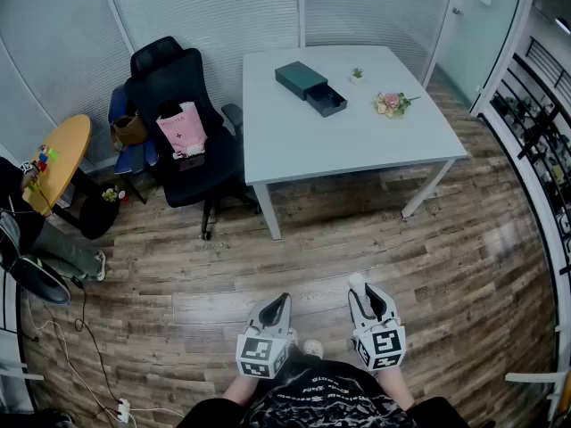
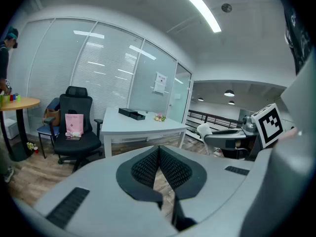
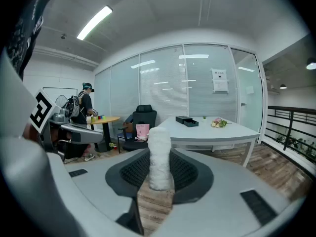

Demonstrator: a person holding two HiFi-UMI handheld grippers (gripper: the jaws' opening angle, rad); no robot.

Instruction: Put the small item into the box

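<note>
The dark box (image 1: 310,86) lies on the far part of the white table (image 1: 357,136), its drawer pulled out; it also shows as the box (image 3: 186,121) and the box (image 2: 131,113). My right gripper (image 3: 159,168) is shut on a small white fuzzy roll (image 3: 159,154), which stands upright between its pads. In the head view the right gripper (image 1: 363,285) and the left gripper (image 1: 282,303) hover low over the wooden floor, well short of the table. The left gripper (image 2: 159,151) is shut, its pads touching with nothing between them.
A black office chair (image 1: 178,105) with a pink bag (image 1: 182,130) stands left of the table. A small plant (image 1: 357,74) and a flower bunch (image 1: 392,104) lie near the box. A round wooden table (image 1: 60,161) and a person (image 3: 85,107) are at the left. Cables (image 1: 80,364) run along the floor.
</note>
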